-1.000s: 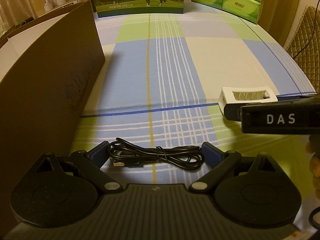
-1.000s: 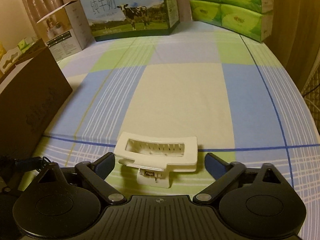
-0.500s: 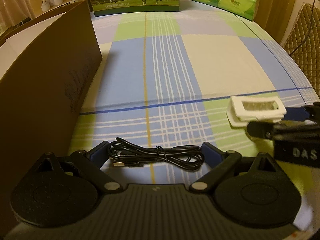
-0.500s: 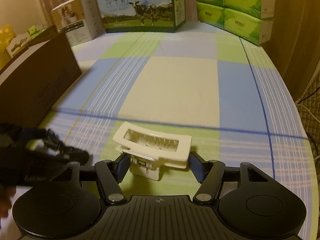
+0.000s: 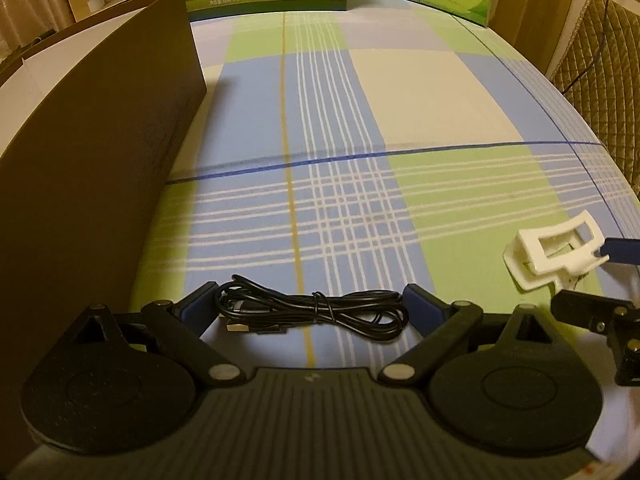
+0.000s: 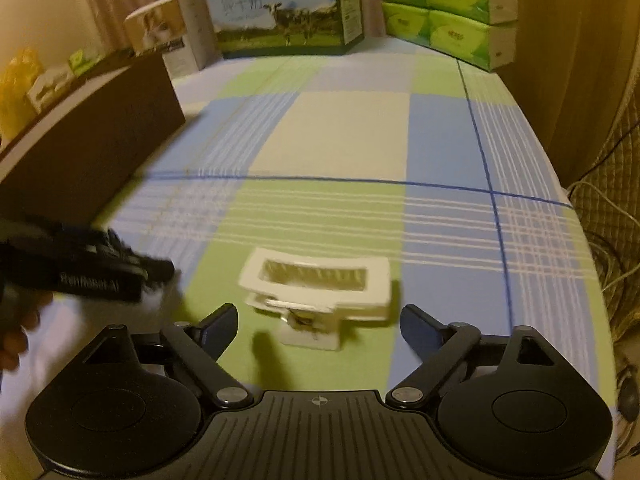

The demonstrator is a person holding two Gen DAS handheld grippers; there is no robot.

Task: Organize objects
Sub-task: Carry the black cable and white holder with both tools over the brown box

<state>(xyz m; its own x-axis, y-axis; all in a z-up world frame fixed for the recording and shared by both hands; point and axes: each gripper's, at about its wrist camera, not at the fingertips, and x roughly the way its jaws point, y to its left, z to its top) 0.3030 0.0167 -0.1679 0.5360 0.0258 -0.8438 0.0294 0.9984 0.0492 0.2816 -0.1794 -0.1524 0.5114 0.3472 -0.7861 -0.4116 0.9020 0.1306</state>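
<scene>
A coiled black cable spans the gap between the blue pads of my left gripper, which is shut on it just above the plaid tablecloth. A white clip rests on the cloth just ahead of my right gripper. The right jaws are opening and stand wide on either side of the clip's handle, with both pads clear of it. In the left wrist view the white clip appears at the far right edge. The left gripper is a dark blur at the left of the right wrist view.
A tall brown cardboard box walls off the left side. A milk carton box and green tissue packs line the far edge. A quilted chair and loose wires lie beyond the table's right edge.
The right jaws narrowed around the clip's handle, then spread wide again. Both grippers drew back toward the near edge, and the cable travelled with the left one.
</scene>
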